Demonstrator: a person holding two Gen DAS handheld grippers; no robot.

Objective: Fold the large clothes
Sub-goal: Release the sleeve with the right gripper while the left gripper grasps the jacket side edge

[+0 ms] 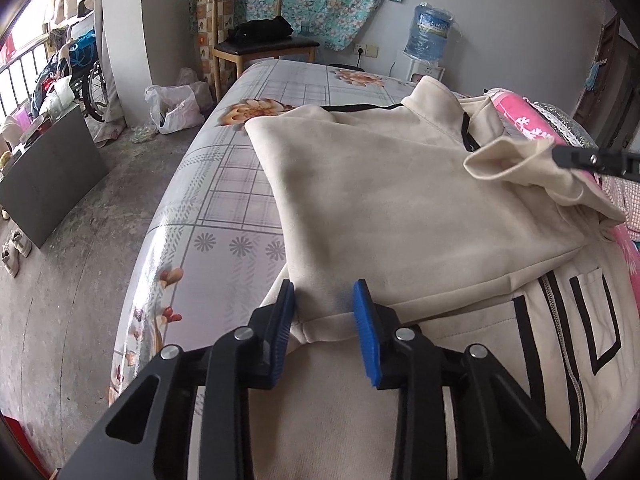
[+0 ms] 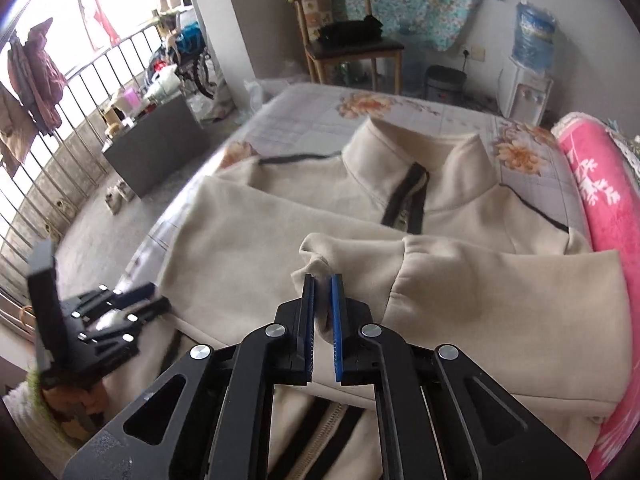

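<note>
Fingers (image 2: 322, 280) pinch jacket (image 2: 500, 300) cuff; pink blanket (image 2: 600, 208) beside

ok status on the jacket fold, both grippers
Right gripper shut on sleeve cuff, cuff lifted. Left gripper jaws part open, straddling the other sleeve. Cream jacket flat on bed. Nothing in the way.
</note>
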